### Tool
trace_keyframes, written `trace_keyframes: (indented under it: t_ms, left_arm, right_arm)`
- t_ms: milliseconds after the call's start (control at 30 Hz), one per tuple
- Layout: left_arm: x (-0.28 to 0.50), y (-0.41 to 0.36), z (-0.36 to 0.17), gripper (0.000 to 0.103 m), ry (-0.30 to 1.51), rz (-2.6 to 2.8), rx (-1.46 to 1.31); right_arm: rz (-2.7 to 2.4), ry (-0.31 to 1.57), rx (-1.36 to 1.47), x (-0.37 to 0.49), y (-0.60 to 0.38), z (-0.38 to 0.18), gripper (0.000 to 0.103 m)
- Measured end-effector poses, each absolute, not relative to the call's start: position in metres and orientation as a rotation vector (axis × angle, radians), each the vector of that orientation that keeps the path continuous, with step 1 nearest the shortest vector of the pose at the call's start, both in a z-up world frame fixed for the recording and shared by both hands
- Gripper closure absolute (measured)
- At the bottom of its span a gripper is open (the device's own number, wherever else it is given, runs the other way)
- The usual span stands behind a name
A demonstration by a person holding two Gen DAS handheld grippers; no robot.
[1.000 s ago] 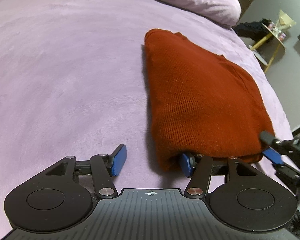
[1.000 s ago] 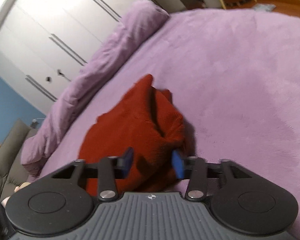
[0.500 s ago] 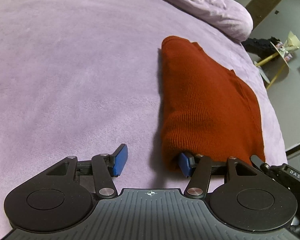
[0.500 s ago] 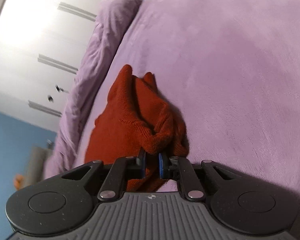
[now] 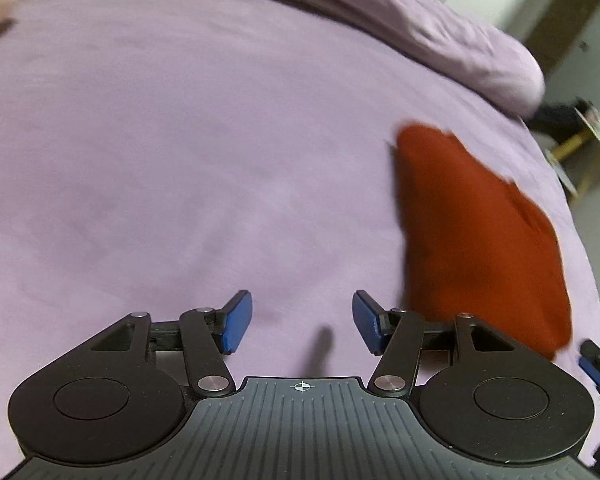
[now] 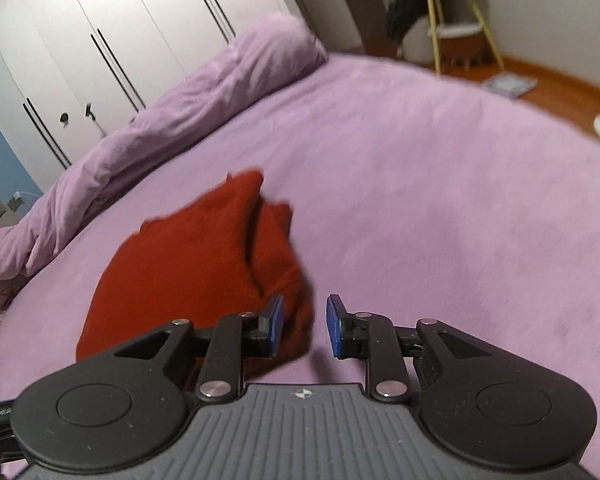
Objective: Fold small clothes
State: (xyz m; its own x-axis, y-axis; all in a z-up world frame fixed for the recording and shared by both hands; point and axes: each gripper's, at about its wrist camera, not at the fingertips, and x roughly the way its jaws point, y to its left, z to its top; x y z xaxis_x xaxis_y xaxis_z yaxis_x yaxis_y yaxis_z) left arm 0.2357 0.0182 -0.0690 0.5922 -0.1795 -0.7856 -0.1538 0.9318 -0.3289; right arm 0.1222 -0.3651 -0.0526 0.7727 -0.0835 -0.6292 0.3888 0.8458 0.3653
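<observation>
Your left gripper [image 5: 302,322] hangs over bare purple bedspread [image 5: 180,160], its blue pads spread wide with nothing between them, the red knit garment [image 5: 476,240] lying just to its right. Your right gripper [image 6: 303,326] sits at the near corner of the same garment [image 6: 204,256], pads parted and empty; the left pad overlaps the red cloth in the picture, though whether it touches is unclear through the blur. The garment lies folded into a compact, roughly wedge-shaped bundle on the bed, with a seam or fold line running down its near face in the right wrist view. With both grippers free and the bundle resting on its own, the fold looks close to done; you are likely positioned to tidy an edge or leave it.

Around it, a rolled purple duvet [image 6: 172,100] lines the far side of the bed, well clear of the garment. White wardrobe doors [image 6: 100,40] stand behind it, and a yellow-legged stand [image 6: 460,20] with dark cloth sits on the floor beyond the bed. Nothing lies between either gripper and the garment. The tip of your right gripper [image 5: 596,368] shows at the edge of the left wrist view.
</observation>
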Motion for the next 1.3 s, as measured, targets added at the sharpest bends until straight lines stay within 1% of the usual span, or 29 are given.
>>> trace_keyframes:
  t_ms: [100, 267, 333, 500, 667, 700, 767, 833, 967, 1033, 1200, 1300]
  left_arm:
    - [0.246, 0.021, -0.056, 0.042, 0.923, -0.070, -0.468]
    - [0.275, -0.028, -0.037, 0.040, 0.881, -0.253, -0.464]
    - [0.292, -0.047, -0.037, 0.040, 0.893, -0.273, -0.464]
    - [0.341, -0.081, -0.049, 0.041, 0.891, -0.190, -0.430]
    - [0.373, -0.109, -0.065, 0.039, 0.845, -0.132, -0.328]
    - [0.375, -0.112, -0.069, 0.037, 0.821, -0.113, -0.284]
    - [0.374, -0.109, -0.081, 0.034, 0.797, -0.106, -0.238]
    - [0.373, -0.102, -0.094, 0.029, 0.791, -0.080, -0.282]
    - [0.371, -0.096, -0.104, 0.027, 0.751, -0.091, -0.308]
    - [0.372, -0.096, -0.108, 0.024, 0.744, -0.092, -0.306]
    - [0.374, -0.092, -0.108, 0.021, 0.753, -0.105, -0.323]
    - [0.368, -0.077, -0.097, 0.019, 0.760, -0.141, -0.287]
  right_arm:
    - [-0.227, 0.622, 0.490, 0.142, -0.360, -0.044, 0.078]
    - [-0.106, 0.657, 0.340, 0.202, -0.317, -0.035, 0.079]
    - [-0.081, 0.694, 0.277, 0.228, -0.303, -0.038, 0.082]
    - [-0.106, 0.719, 0.202, 0.277, -0.299, -0.040, 0.082]
    - [-0.149, 0.740, 0.119, 0.307, -0.306, -0.052, 0.082]
    - [-0.141, 0.745, 0.122, 0.312, -0.307, -0.055, 0.082]
    - [-0.127, 0.731, 0.125, 0.318, -0.310, -0.060, 0.082]
    - [-0.111, 0.707, 0.113, 0.322, -0.313, -0.067, 0.080]
    - [-0.098, 0.684, 0.079, 0.329, -0.321, -0.084, 0.079]
    - [-0.099, 0.657, 0.080, 0.328, -0.324, -0.090, 0.079]
    - [-0.094, 0.624, 0.178, 0.325, -0.341, -0.095, 0.079]
    - [-0.065, 0.630, 0.293, 0.315, -0.359, -0.088, 0.079]
